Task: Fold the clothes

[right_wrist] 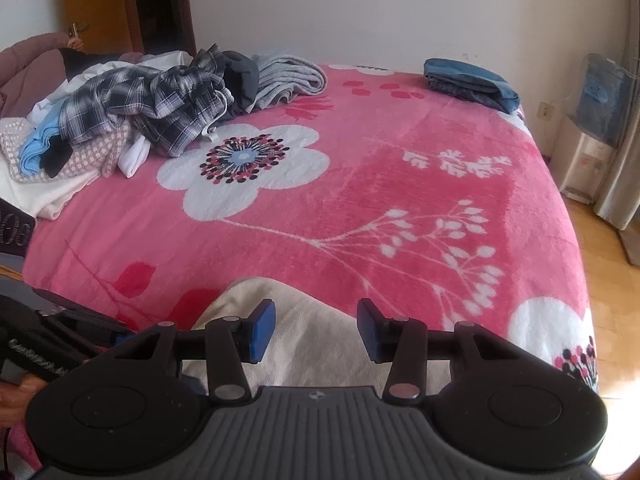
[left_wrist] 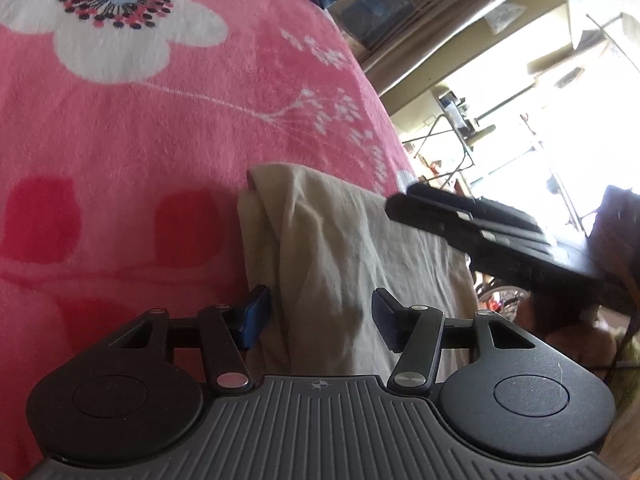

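A folded cream cloth (left_wrist: 332, 240) lies at the near edge of the pink flowered blanket (left_wrist: 120, 140). My left gripper (left_wrist: 320, 320) stands half open over it. Its left pad is at the cloth's left border, and its right pad is over the fabric. From the right, the right gripper's dark fingers (left_wrist: 404, 200) reach onto the cloth's far side. In the right wrist view the cream cloth (right_wrist: 256, 292) runs flat under my right gripper (right_wrist: 316, 330), whose blue pads stand apart above it. The left gripper's body (right_wrist: 60, 332) shows at the lower left.
A heap of unfolded clothes (right_wrist: 140, 108), with a plaid shirt on top, fills the bed's far left. A grey folded piece (right_wrist: 292, 76) lies beside it, and folded blue jeans (right_wrist: 468, 80) sit at the far right corner. A water dispenser (right_wrist: 588, 160) stands by the wall.
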